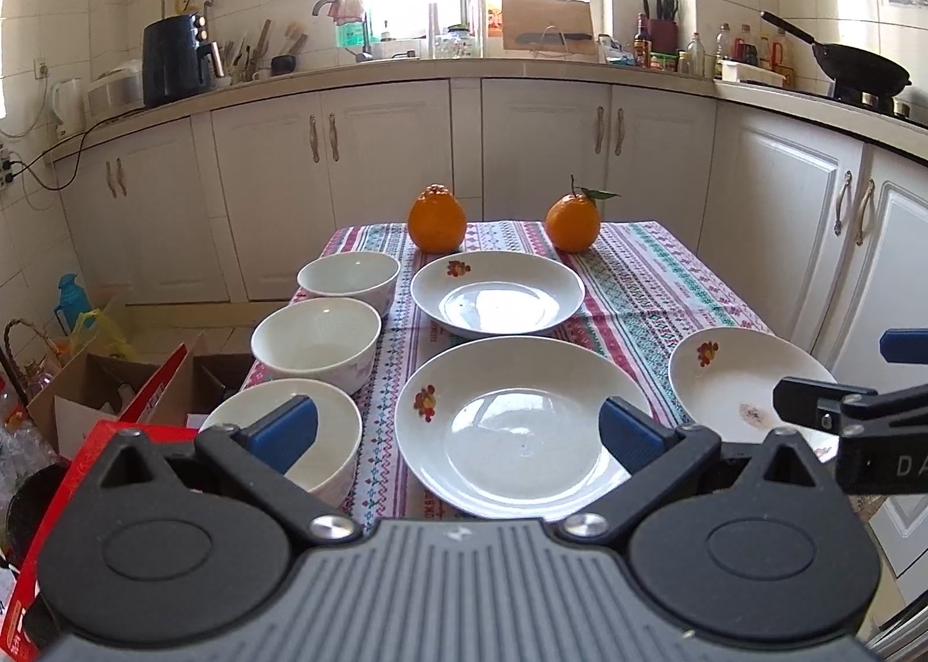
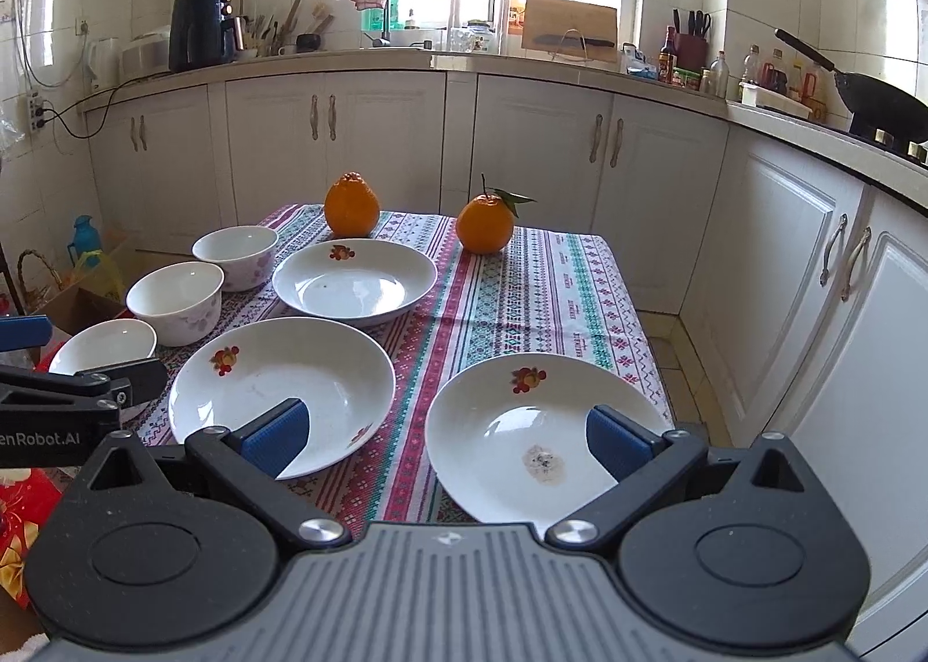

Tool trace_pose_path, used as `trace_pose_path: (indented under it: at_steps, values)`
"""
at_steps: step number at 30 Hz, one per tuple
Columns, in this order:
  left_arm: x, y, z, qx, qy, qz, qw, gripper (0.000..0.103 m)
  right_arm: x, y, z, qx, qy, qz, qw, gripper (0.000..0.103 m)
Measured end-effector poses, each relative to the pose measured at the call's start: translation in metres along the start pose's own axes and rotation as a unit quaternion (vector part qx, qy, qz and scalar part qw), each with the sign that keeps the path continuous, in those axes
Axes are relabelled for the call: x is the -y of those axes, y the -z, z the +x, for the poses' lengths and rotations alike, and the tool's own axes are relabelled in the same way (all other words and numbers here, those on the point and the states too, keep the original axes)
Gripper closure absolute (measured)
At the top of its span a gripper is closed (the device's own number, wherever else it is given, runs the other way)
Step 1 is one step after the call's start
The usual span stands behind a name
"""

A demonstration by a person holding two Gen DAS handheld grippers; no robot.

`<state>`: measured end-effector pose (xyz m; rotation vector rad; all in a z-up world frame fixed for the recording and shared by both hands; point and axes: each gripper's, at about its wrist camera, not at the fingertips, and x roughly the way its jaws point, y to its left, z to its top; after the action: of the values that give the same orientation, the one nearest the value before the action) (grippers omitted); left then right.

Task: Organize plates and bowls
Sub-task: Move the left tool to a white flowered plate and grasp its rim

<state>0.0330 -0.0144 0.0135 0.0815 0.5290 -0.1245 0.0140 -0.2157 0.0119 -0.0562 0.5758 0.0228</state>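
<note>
Along the surface's (image 2: 557, 279) left edge three bowls (image 1: 318, 334) stand apart in a row; rightward, three plates (image 2: 354, 279) lie separate (nothing stacked yet). Left tool (image 1: 458, 433) and right tool (image 2: 446, 438) hover spread wide, empty.

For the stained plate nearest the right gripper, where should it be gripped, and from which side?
Probably the near rim of the stained plate, approached low from the table's near edge by the open right gripper. The plate lies flat and shallow, so only its raised rim gives the fingers something to pinch, and that rim reaches the tablecloth edge, free of the neighbouring plate.
</note>
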Motion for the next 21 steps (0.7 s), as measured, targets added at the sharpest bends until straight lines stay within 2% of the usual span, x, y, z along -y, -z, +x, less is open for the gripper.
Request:
trace_pose_path:
  at_steps: [4,7,13,21]
  values:
    - [0.001,-0.01,0.007,0.002,0.01,0.007,0.9999,0.001,0.027,0.001,0.003,0.007,-0.004,-0.003,1.0,0.0]
    - [0.002,-0.015,0.019,-0.014,0.033,0.003,0.9993,0.001,0.045,0.007,0.008,0.001,0.003,-0.014,1.0,0.0]
    - [0.015,-0.015,0.043,-0.047,0.074,0.011,0.9961,0.001,0.077,0.03,0.027,-0.038,-0.003,-0.016,0.999,0.0]
    - [0.036,-0.022,0.07,-0.065,0.099,0.038,0.9922,0.001,0.093,0.061,0.062,-0.095,-0.035,0.005,0.995,0.0]
